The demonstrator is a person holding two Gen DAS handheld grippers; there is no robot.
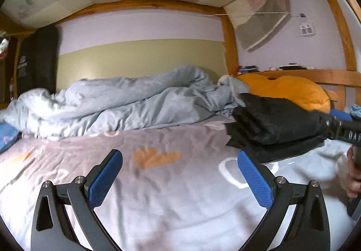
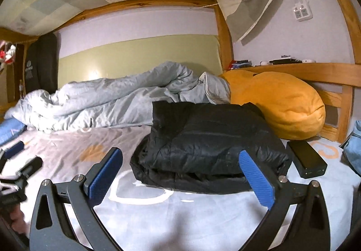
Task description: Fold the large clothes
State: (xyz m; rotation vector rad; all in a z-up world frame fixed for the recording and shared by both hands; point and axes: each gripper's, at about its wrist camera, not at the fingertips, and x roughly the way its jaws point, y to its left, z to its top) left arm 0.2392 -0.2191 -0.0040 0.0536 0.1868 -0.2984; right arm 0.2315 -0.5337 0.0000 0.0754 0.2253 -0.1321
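Note:
A black puffy jacket [image 2: 209, 140] lies folded in a thick bundle on the patterned bed sheet [image 2: 158, 210]. It also shows in the left wrist view [image 1: 273, 122], at the right. My right gripper [image 2: 180, 174] is open and empty, just in front of the jacket's near edge, above the sheet. My left gripper [image 1: 180, 174] is open and empty over bare sheet [image 1: 169, 194], left of the jacket. The right tool's body [image 1: 347, 131] shows at the right edge of the left wrist view. The left tool [image 2: 20, 167] shows at the left edge of the right wrist view.
A crumpled light blue duvet [image 2: 108, 102] lies along the back wall. An orange cushion [image 2: 279, 102] leans on the wooden headboard [image 2: 334, 97]. A black power bank [image 2: 306, 158] lies right of the jacket. Blue cloth [image 2: 354, 149] sits at the far right.

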